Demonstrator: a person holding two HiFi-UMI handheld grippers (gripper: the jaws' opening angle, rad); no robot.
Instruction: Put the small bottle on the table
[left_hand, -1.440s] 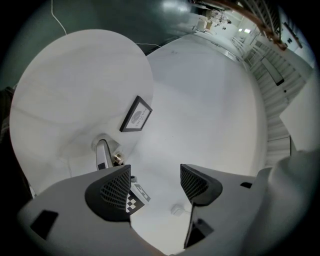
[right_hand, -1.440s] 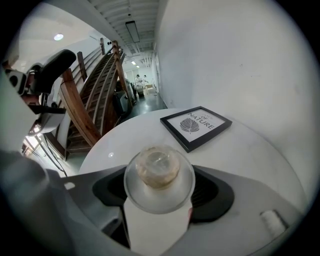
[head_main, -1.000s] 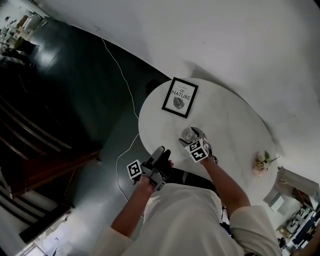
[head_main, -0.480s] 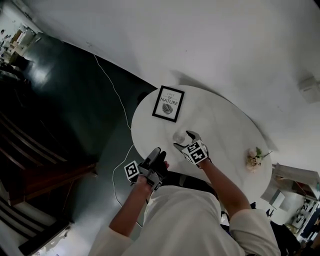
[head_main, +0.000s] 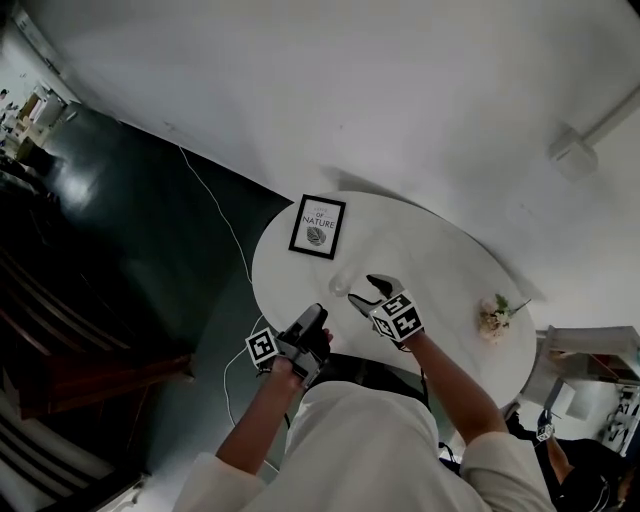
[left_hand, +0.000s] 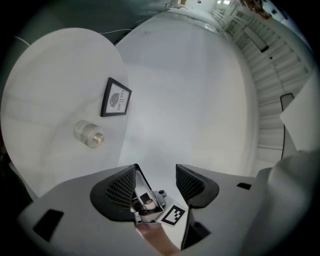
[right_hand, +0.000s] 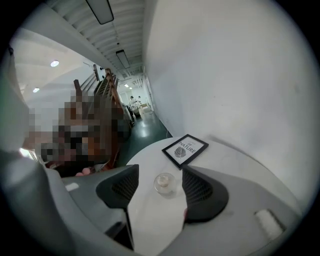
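The small clear bottle stands on the round white table, near its front edge. In the right gripper view the bottle is just beyond the fingertips, touching neither. My right gripper is to the bottle's right, and its jaws are closing with nothing between them. My left gripper hangs off the table's near edge, its jaws closing on nothing too. From the left gripper view the bottle is far off to the left, and my left gripper points at the wall.
A black-framed leaf print lies flat behind the bottle. A small bunch of flowers sits at the table's right edge. A white cable runs across the dark floor on the left. A white wall rises behind the table.
My right gripper, earlier around the bottle, has let go and drawn back a little to the right. The bottle stays standing on the table. The left gripper has barely moved.
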